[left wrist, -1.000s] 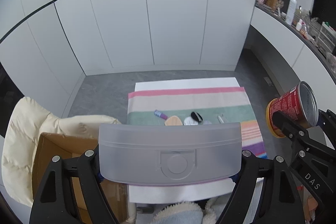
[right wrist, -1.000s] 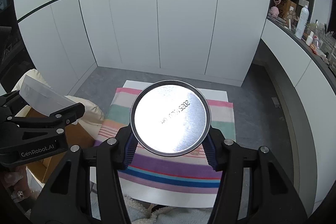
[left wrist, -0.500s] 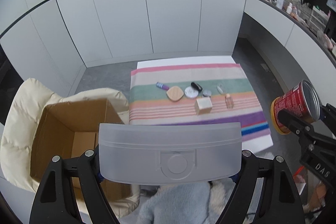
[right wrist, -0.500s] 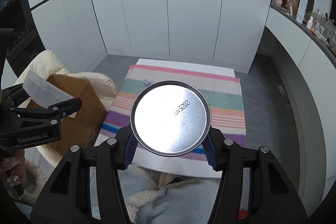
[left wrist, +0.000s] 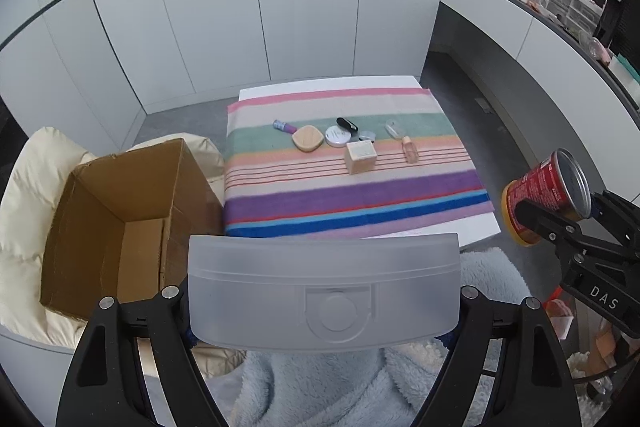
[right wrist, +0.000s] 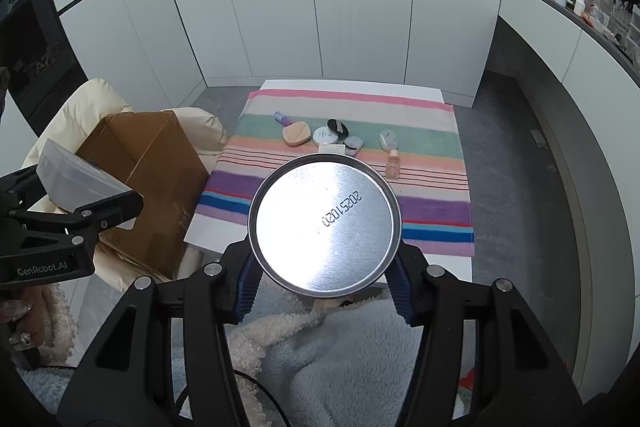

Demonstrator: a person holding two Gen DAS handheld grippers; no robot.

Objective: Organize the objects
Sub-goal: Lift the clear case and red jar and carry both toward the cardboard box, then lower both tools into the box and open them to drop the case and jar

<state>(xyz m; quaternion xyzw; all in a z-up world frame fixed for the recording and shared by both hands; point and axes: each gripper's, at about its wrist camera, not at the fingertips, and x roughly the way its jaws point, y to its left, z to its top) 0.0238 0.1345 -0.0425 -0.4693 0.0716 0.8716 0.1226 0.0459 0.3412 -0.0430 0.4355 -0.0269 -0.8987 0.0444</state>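
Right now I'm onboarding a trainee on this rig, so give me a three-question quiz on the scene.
1. True or false: the cardboard box is open at the top.
2. What does the right gripper hold? A) bottle B) red can C) sponge
3. Fill in: the left gripper holds a frosted plastic ____.

Key: 1 true; 2 B; 3 container.
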